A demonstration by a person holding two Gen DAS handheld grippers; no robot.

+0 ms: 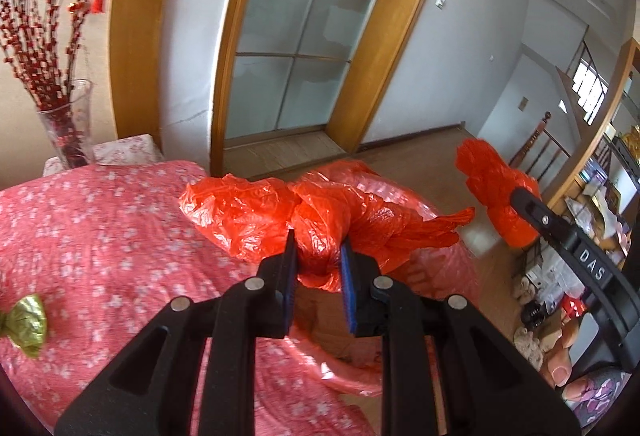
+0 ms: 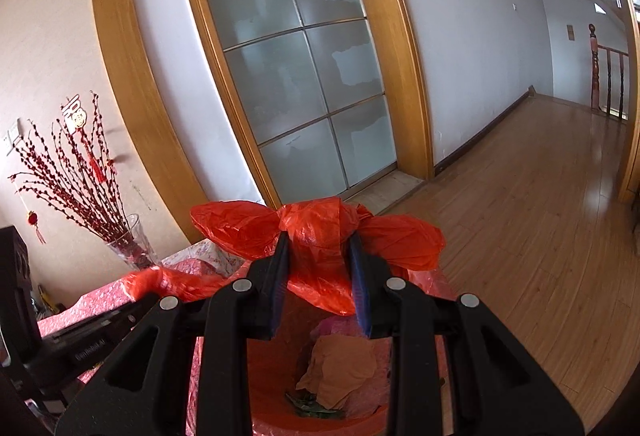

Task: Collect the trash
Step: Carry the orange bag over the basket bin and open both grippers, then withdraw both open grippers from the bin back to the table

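A red plastic trash bag (image 1: 320,220) hangs open between my two grippers beside a table with a pink floral cloth (image 1: 100,228). My left gripper (image 1: 318,248) is shut on a bunched handle of the bag. My right gripper (image 2: 320,248) is shut on the other bunched handle (image 2: 316,232); it also shows at the right of the left wrist view (image 1: 520,196). Inside the bag lie a tan crumpled paper (image 2: 340,368) and dark green scraps (image 2: 312,408). A gold candy wrapper (image 1: 26,320) lies on the cloth at the far left.
A glass vase with red berry branches (image 1: 68,124) stands at the table's back edge. A frosted glass sliding door (image 2: 296,68) is behind. Wooden floor (image 2: 520,236) stretches right toward a stair railing (image 2: 608,76). Cluttered shelves (image 1: 592,220) stand at the right.
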